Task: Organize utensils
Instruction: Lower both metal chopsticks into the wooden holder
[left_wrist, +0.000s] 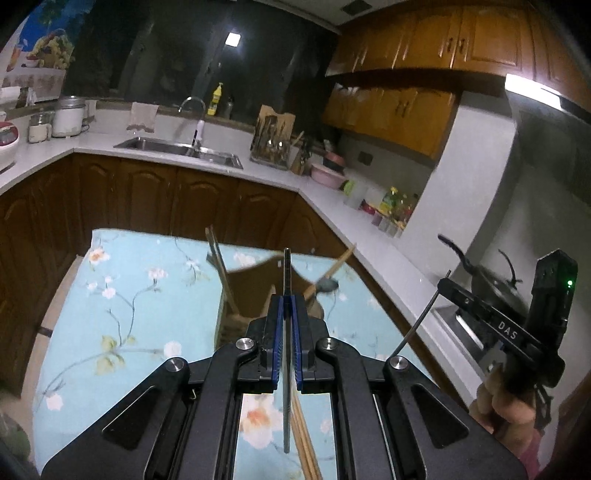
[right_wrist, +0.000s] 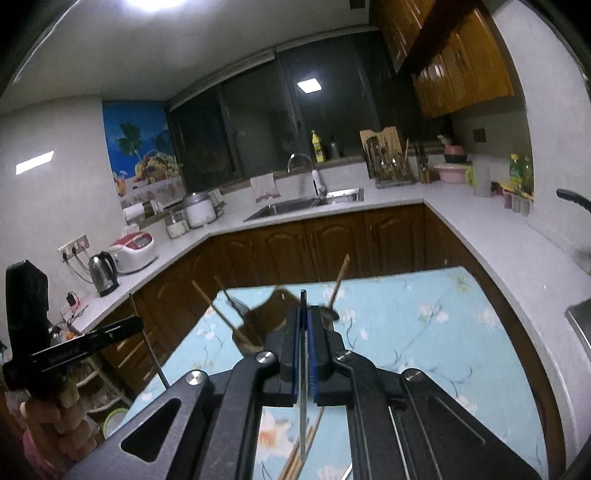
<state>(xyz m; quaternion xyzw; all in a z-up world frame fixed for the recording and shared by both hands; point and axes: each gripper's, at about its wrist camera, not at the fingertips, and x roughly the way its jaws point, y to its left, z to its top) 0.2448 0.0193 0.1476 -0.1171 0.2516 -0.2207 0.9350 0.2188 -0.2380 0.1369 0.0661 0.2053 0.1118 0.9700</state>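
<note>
Holder (left_wrist: 255, 291) base hidden (hand-held gripper (left_wrist: 287, 299) covers).

A pale blue tablecloth (left_wrist: 140, 295) printed with white and peach blossoms lay before dark brown cabinets (left_wrist: 147, 199), a white countertop (left_wrist: 266, 173) and a yellow bottle (left_wrist: 215, 99).

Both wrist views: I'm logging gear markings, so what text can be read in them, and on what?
"DAS": white letters on the right gripper, on its black side bar.
White print on the left gripper, on its side bar: too blurred to read.
Yellow bottle label: too small to read.
</note>
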